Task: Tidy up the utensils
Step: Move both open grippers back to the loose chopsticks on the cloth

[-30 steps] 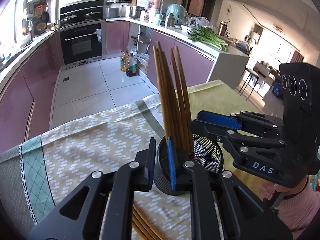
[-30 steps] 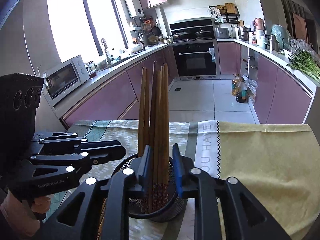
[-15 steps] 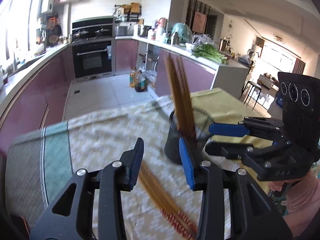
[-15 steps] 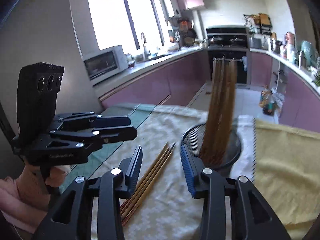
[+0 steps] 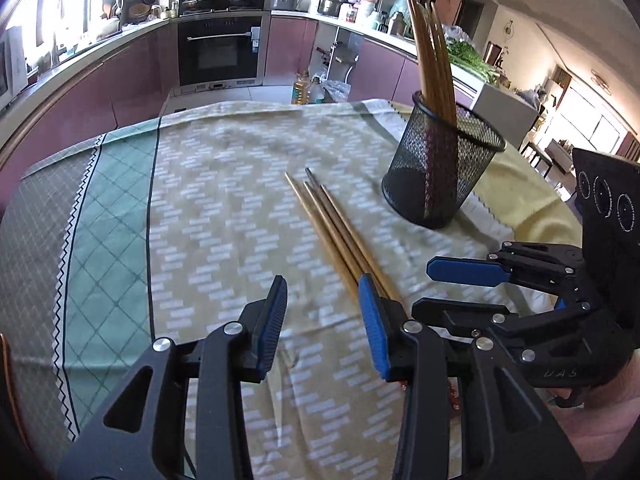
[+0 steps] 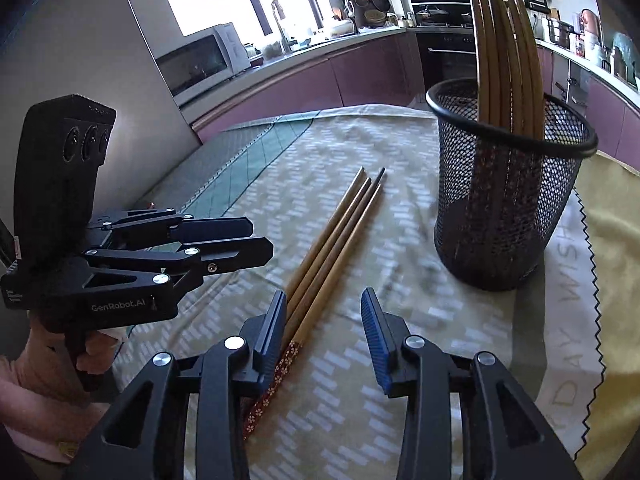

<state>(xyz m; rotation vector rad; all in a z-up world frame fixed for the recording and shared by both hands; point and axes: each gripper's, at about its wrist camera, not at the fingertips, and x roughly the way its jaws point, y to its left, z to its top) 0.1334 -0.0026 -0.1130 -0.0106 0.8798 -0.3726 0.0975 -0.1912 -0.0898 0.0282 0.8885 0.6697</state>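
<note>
Chopsticks (image 6: 332, 236), 4 loose, lie side by side on the tablecloth (image 5: 224, 200), just beside the mesh cup (image 6: 508, 184), which stands upright and holds several more chopsticks. My left gripper (image 5: 323, 320) and my right gripper (image 6: 323, 328) hover over the loose chopsticks' near ends, jaws partly apart, gripping nothing.

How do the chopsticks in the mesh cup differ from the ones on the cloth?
The chopsticks in the mesh cup stand nearly upright, leaning on the rim, patterned ends down; the chopsticks on the cloth lie flat, side by side. Those in the black mesh cup are contained; the others lie loose beside it. Both sets are the same brown wooden style.
</note>
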